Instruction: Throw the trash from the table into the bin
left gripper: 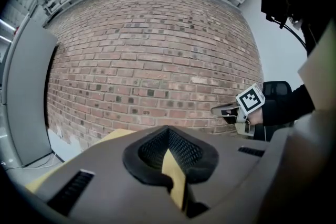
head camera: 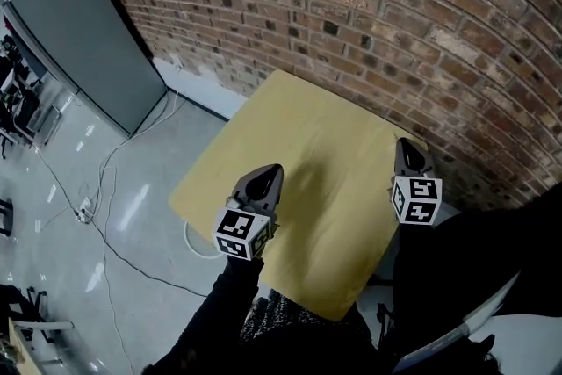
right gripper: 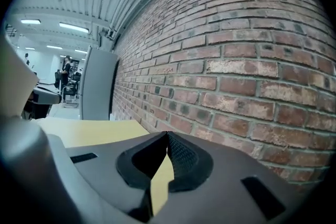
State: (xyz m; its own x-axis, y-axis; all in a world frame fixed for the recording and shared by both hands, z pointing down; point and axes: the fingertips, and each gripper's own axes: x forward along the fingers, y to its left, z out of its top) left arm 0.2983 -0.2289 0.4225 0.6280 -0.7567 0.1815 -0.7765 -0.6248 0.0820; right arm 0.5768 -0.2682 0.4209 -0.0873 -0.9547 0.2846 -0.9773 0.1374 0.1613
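Note:
A yellow table (head camera: 307,189) stands with its far edge against a brick wall (head camera: 351,22). Its top (right gripper: 84,131) also lies low in the right gripper view. No trash and no bin appear in any view. My left gripper (head camera: 270,170) hovers over the table's left half, pointing at the wall. Its jaws meet at the tips with nothing between them (left gripper: 168,129). My right gripper (head camera: 404,144) is over the table's right edge, close to the wall, shut and empty (right gripper: 167,135). The left gripper view shows the right gripper (left gripper: 221,110) from the side, held level in front of the bricks.
A tall grey panel (head camera: 88,39) leans near the wall to the left. Cables (head camera: 110,215) and a power strip (head camera: 85,211) lie on the grey floor left of the table. A dark office chair (left gripper: 275,89) stands to the right.

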